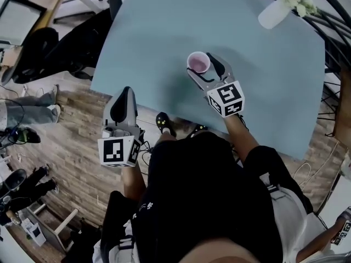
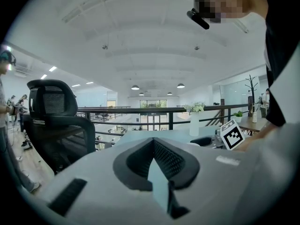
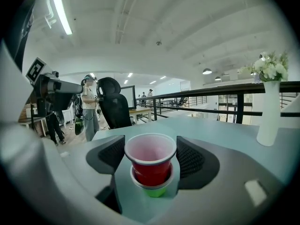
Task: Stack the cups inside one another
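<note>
A red cup [image 3: 150, 161] with a pale inside sits part-way down in a green cup [image 3: 155, 191], whose rim and base show beneath it. My right gripper [image 3: 150, 159] has its pads against both sides of the red cup's rim. In the head view that cup [image 1: 198, 62] is over the light blue table [image 1: 263, 92], at the tip of the right gripper [image 1: 204, 67]. Whether the green cup rests on the table I cannot tell. My left gripper [image 1: 123, 93] hangs off the table's near left edge over the wooden floor, shut and holding nothing [image 2: 154, 149].
A white vase with flowers [image 1: 277, 10] stands at the table's far right; it shows as a vase [image 3: 268, 111] in the right gripper view. A black office chair [image 2: 56, 121] stands left of the table. People stand by desks beyond the table's left side.
</note>
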The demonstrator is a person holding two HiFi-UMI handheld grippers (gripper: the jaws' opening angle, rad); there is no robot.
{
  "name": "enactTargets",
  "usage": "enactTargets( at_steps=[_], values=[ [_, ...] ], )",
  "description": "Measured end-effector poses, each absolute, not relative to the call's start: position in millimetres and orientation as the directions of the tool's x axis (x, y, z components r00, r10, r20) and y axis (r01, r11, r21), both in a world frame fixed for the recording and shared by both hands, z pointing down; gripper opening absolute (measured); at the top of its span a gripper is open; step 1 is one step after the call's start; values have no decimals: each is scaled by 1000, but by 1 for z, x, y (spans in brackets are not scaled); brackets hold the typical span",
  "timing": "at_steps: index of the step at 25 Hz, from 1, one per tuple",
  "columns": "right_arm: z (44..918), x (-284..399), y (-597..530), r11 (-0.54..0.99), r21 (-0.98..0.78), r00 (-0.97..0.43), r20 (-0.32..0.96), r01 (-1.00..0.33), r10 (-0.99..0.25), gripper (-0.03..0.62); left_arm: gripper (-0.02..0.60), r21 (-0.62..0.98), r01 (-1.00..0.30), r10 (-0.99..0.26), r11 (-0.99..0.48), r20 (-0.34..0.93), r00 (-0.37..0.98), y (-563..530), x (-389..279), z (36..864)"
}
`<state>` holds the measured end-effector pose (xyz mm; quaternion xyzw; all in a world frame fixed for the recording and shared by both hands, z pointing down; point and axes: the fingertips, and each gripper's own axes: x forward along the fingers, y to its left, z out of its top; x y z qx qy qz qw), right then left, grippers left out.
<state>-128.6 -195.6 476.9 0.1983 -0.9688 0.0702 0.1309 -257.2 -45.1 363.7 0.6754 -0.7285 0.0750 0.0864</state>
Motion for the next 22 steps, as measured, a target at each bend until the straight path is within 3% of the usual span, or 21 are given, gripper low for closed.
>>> enactTargets(
  at_steps=[22],
  values=[
    [522, -130, -198, 906, -57, -843, 394, -420, -366, 348, -14, 14, -997, -964, 78, 257, -72, -43, -266, 373]
  ],
)
